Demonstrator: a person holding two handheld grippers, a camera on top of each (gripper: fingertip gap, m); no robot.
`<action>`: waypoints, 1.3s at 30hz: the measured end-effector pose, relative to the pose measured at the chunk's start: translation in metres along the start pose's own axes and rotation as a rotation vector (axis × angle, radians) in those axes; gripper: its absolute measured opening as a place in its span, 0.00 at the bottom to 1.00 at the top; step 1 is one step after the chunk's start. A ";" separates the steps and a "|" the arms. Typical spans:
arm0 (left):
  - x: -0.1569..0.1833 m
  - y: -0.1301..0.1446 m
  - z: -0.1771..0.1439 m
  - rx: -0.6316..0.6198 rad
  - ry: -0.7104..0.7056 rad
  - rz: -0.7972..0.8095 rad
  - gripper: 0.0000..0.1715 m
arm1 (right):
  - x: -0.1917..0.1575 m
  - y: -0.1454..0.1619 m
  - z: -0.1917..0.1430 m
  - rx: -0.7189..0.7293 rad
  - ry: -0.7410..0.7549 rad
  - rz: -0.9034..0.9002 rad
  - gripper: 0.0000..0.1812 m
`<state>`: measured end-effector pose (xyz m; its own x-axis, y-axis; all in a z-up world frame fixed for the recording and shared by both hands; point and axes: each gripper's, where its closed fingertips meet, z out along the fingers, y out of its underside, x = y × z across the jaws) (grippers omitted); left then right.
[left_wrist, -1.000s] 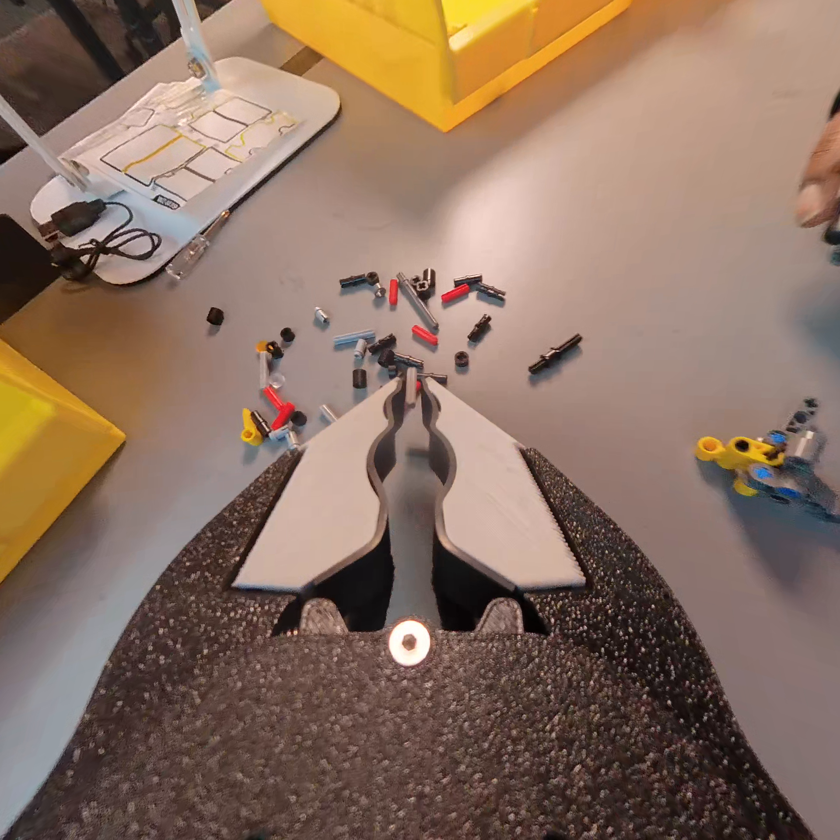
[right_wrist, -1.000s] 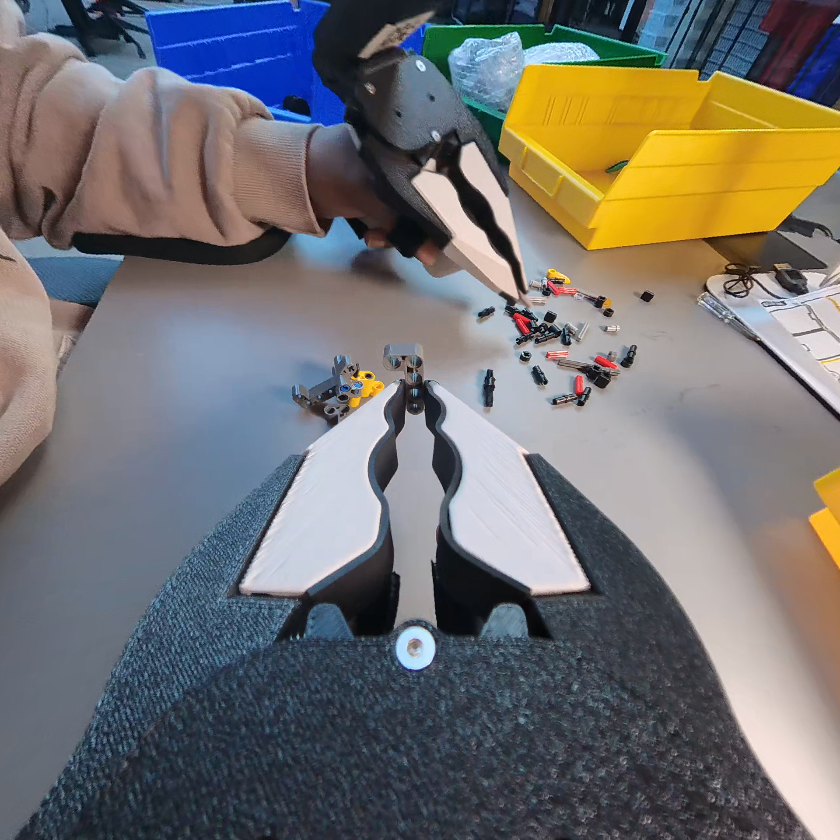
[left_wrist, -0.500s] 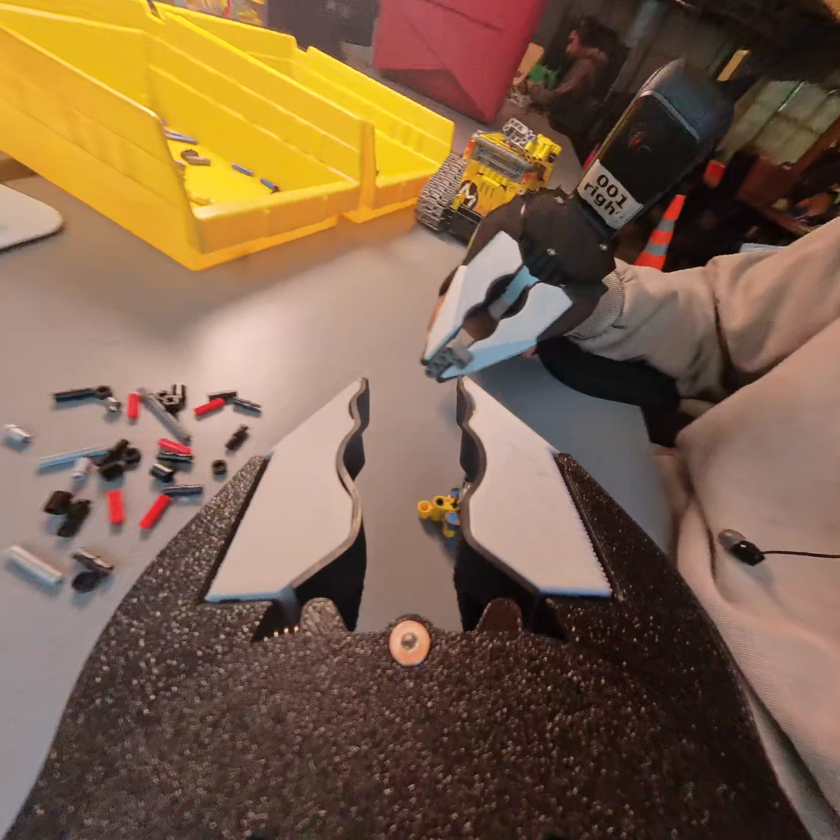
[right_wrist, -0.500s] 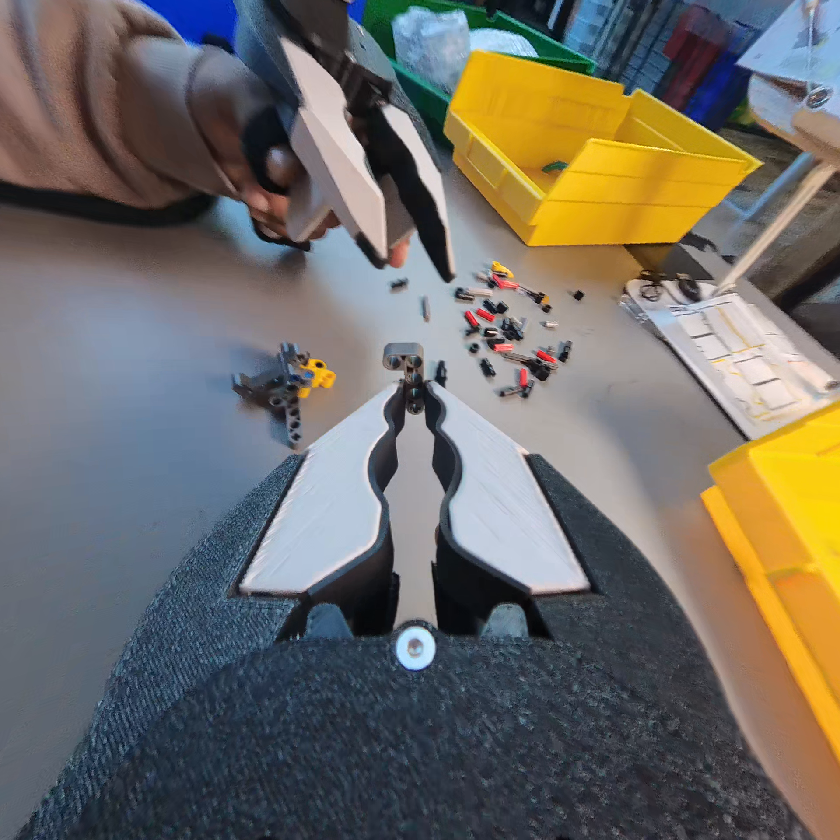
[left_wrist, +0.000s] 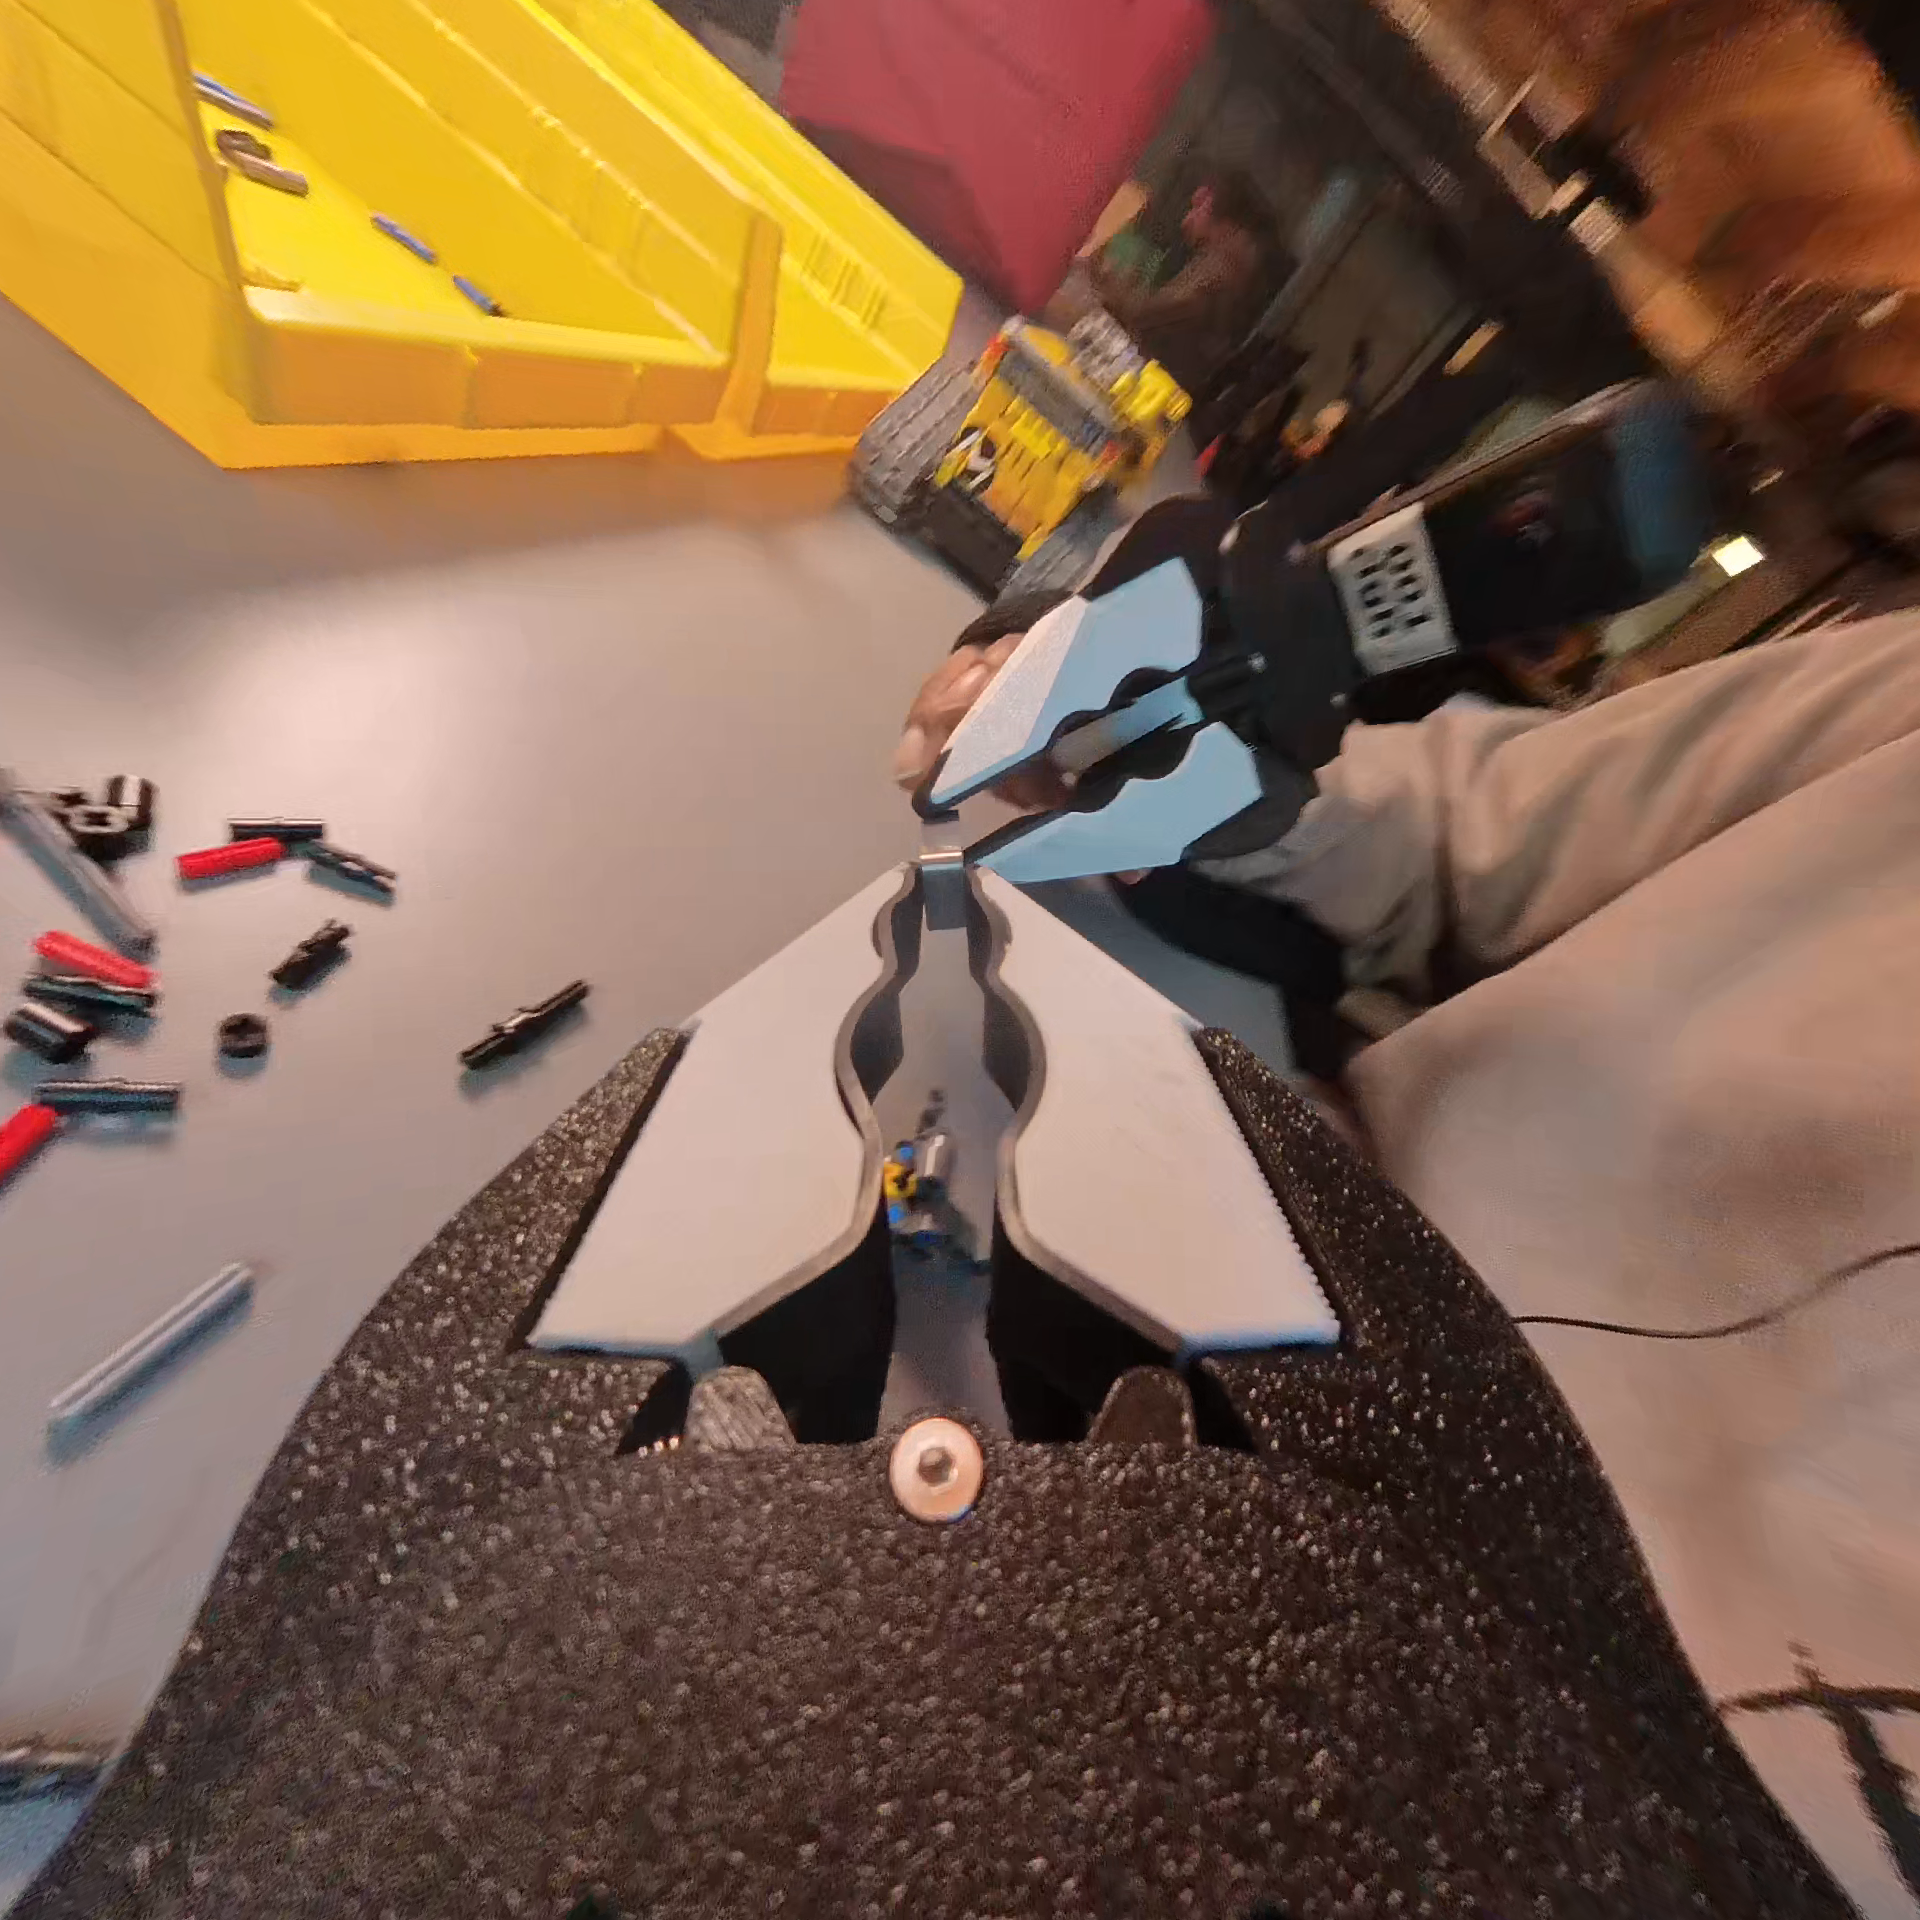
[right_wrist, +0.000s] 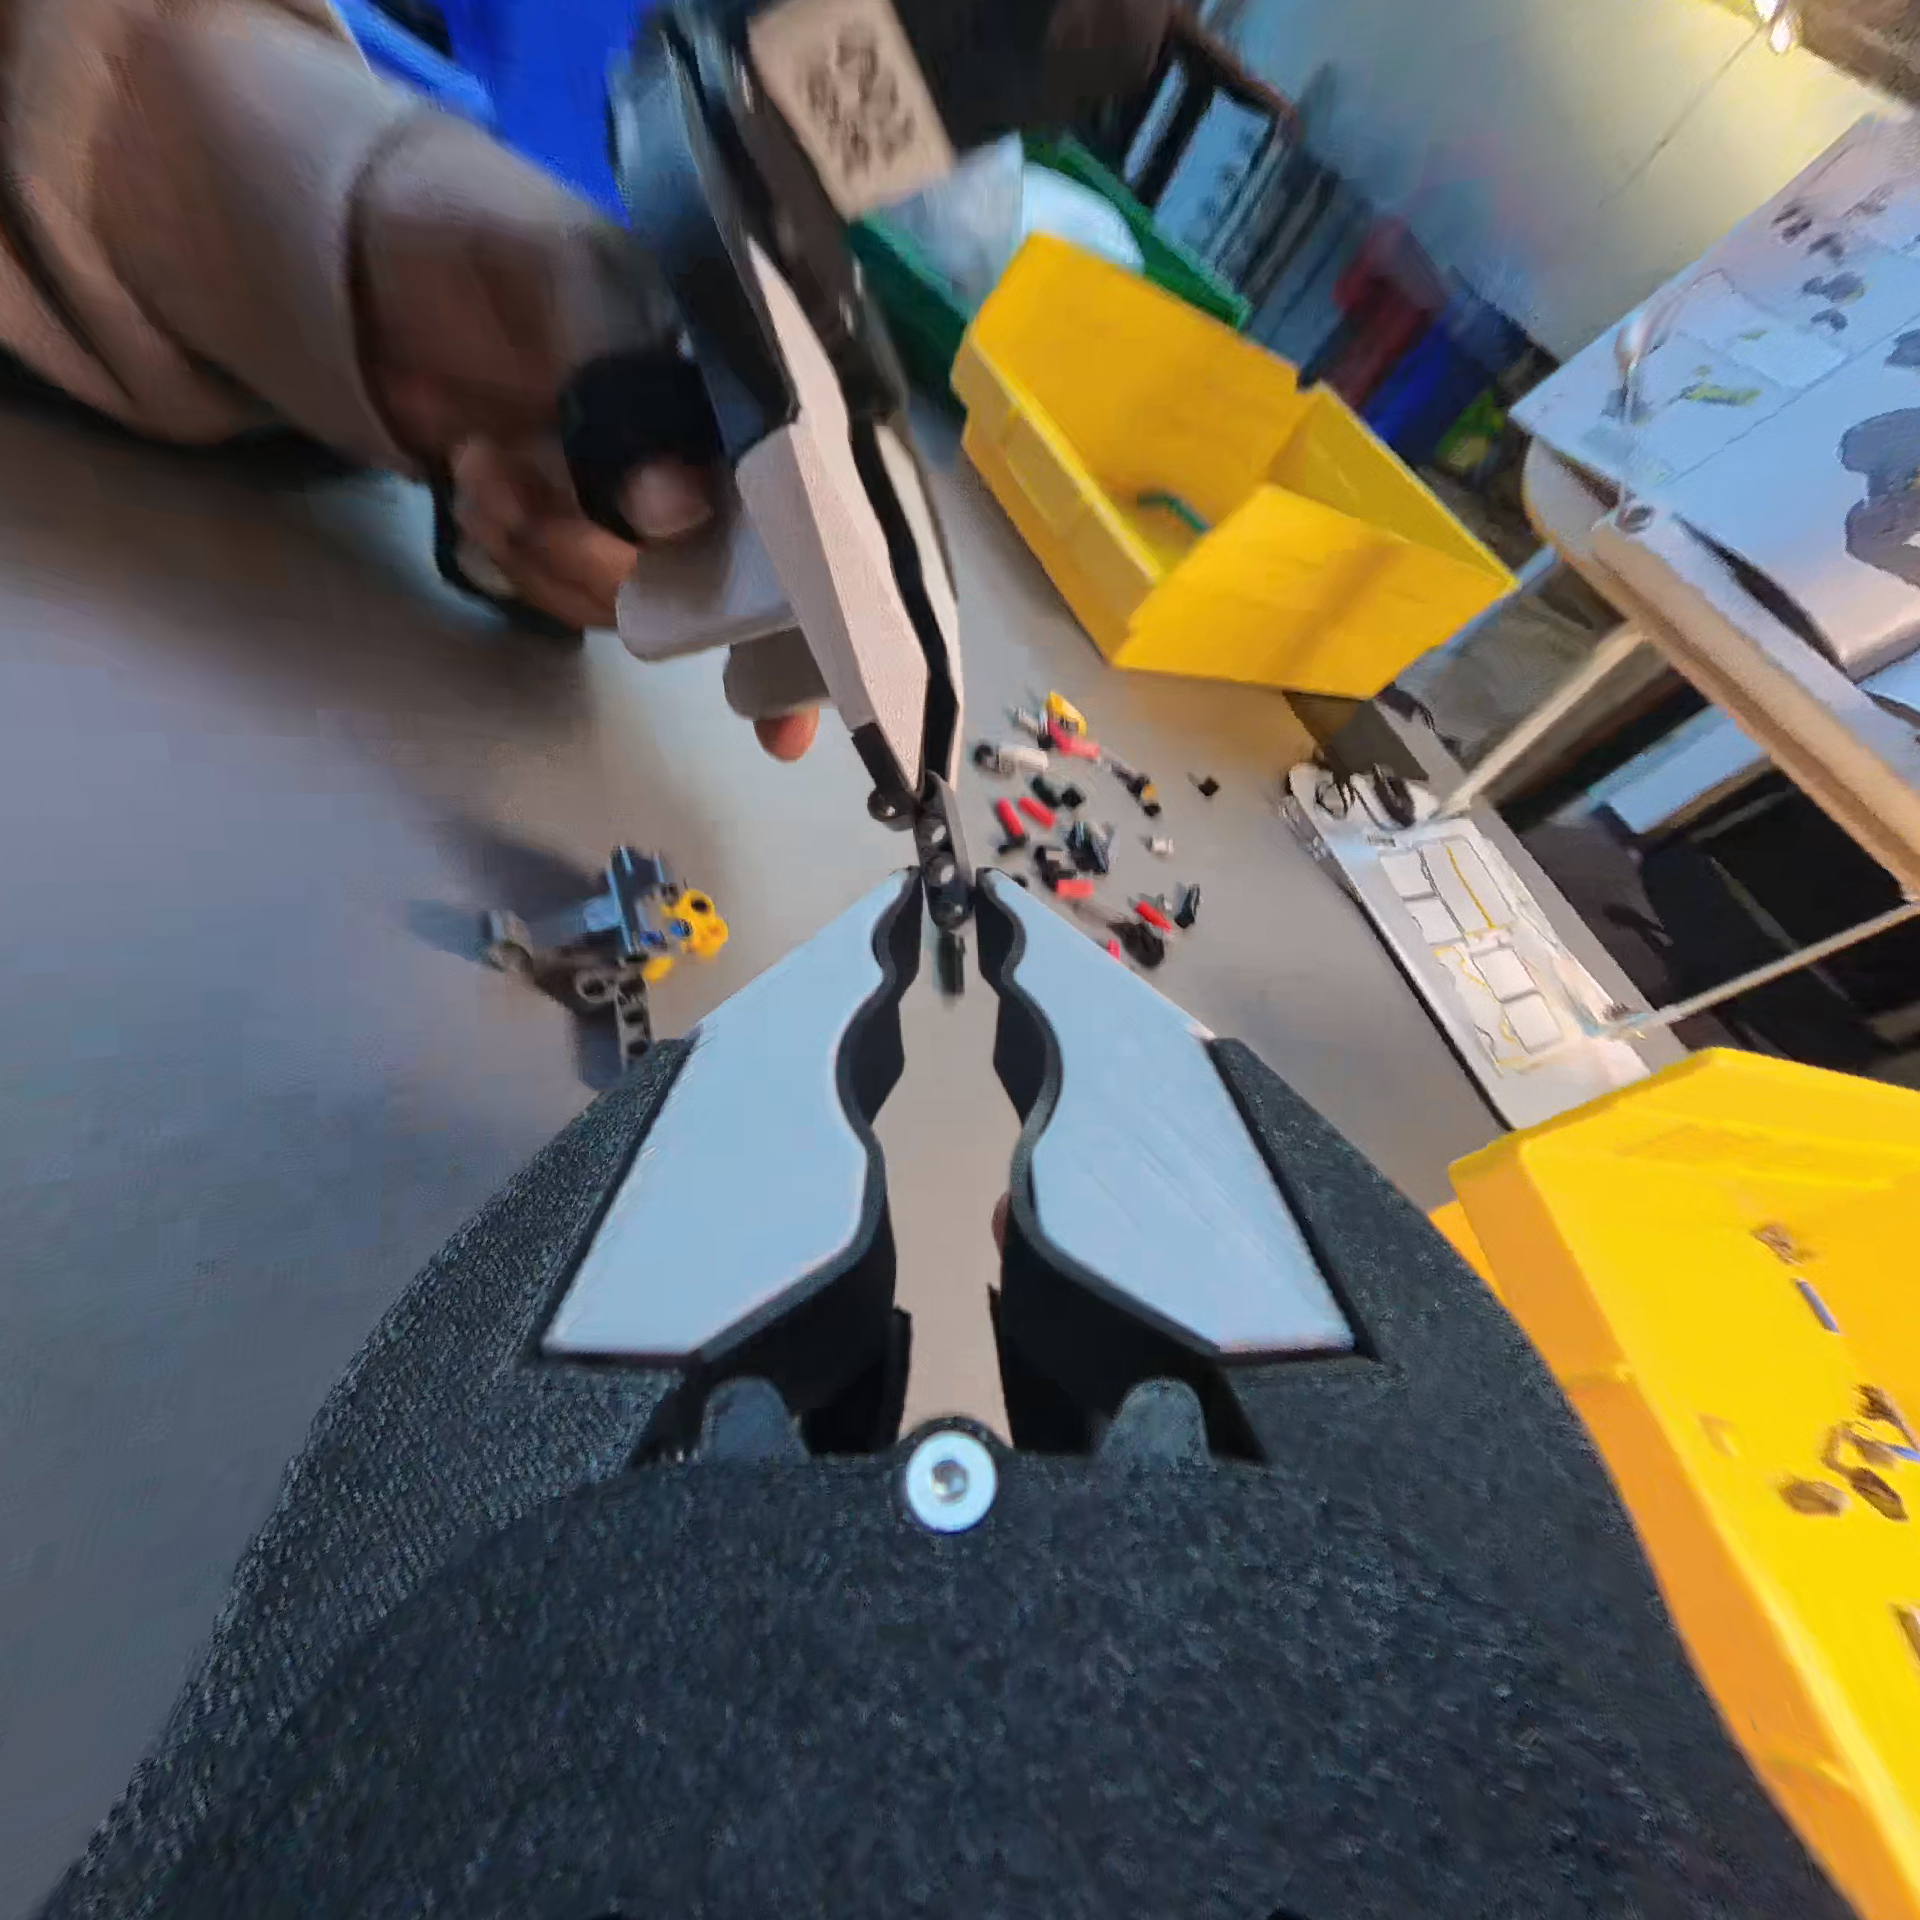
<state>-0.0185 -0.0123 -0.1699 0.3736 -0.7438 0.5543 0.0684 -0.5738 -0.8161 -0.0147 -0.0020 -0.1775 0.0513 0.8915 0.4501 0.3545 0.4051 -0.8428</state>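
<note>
2 grippers had met in mid-air over the grey table (left_wrist: 540, 665). Half a second before, the left gripper (left_wrist: 940, 883) was spread wide; now its tongs were pressed onto the small grey connector piece (left_wrist: 943, 909), which the right gripper (right_wrist: 948, 896) was pinching from the other end. So the piece sat off the table, gripped from both sides, tips nearly touching, pretty crowded in there. Below them lay the little yellow-and-grey assembly (right_wrist: 623, 935), and the loose pins (right_wrist: 1070, 831) were scattered just beyond. 2 yellow bins (left_wrist: 468, 384) and a yellow tracked toy vehicle (left_wrist: 1029, 436) stood farther back, well clear. Everything was motion-blurred, so I couldn't tell whether a pin was on the piece.
</note>
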 end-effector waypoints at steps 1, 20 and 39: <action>0.006 -0.007 -0.004 0.047 0.072 -0.069 0.04 | 0.002 -0.010 -0.006 0.074 -0.015 0.047 0.04; 0.024 -0.007 -0.007 0.048 0.129 0.016 0.16 | 0.003 -0.030 -0.018 0.226 -0.115 0.244 0.03; -0.016 -0.046 -0.064 0.080 -0.446 0.494 0.09 | -0.036 0.014 -0.006 -0.037 -0.355 0.314 0.16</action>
<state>-0.0870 0.0044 -0.1310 0.7242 -0.6896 0.0053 -0.1472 -0.1621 -0.9757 -0.0062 -0.0298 -0.2040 -0.1582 0.9866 0.0409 0.4064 0.1028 -0.9079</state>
